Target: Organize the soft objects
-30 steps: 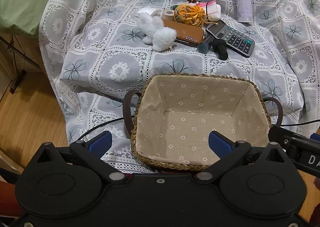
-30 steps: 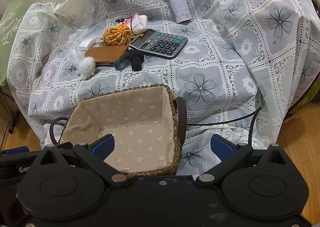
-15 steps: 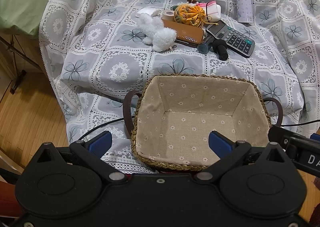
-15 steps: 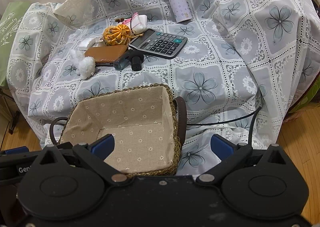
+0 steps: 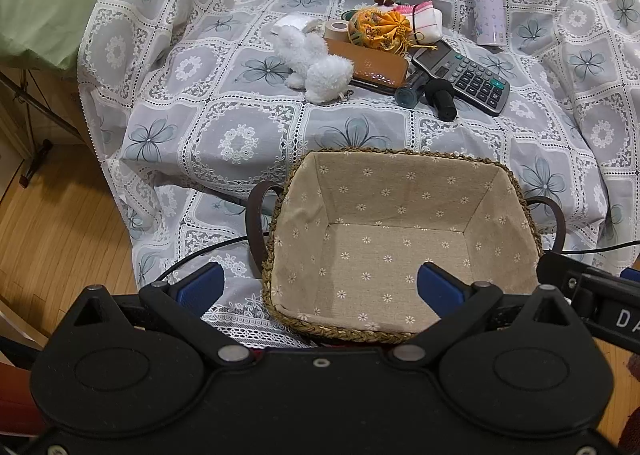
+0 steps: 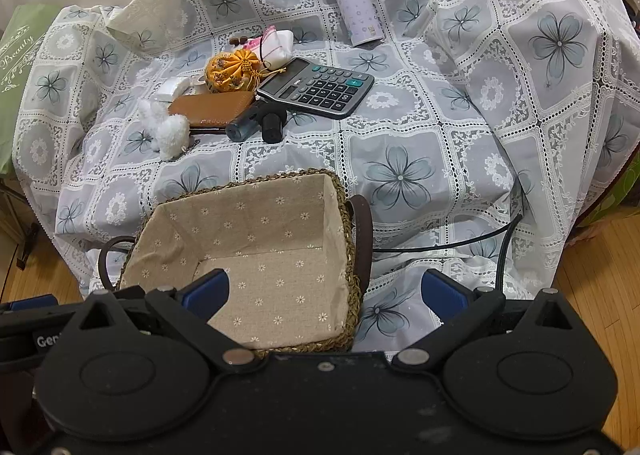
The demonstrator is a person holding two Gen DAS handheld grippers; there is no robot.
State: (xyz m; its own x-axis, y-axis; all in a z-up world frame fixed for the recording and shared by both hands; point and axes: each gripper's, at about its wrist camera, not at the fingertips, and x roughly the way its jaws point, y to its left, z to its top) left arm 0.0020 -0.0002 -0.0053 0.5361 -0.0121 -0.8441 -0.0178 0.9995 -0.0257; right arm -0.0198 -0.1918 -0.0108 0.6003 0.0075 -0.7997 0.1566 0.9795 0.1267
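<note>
An empty woven basket (image 5: 516,191) with a beige flowered lining stands at the near edge of the cloth-covered table; it also shows in the right wrist view (image 6: 344,215). Behind it lie a white plush toy (image 5: 316,63) (image 6: 166,129), an orange cloth pouch (image 5: 378,31) (image 6: 232,71) and a pink-and-white folded cloth (image 5: 424,19) (image 6: 276,45). My left gripper (image 5: 320,287) is open and empty above the basket's near rim. My right gripper (image 6: 324,295) is open and empty above the basket's near right corner.
Among the soft things lie a brown wallet (image 5: 372,65), a calculator (image 5: 464,79), a black cylinder (image 5: 440,97), a tape roll (image 5: 335,29) and a lilac bottle (image 5: 486,3). A black cable (image 6: 460,243) runs right of the basket. A green pillow (image 5: 44,3) lies at the left.
</note>
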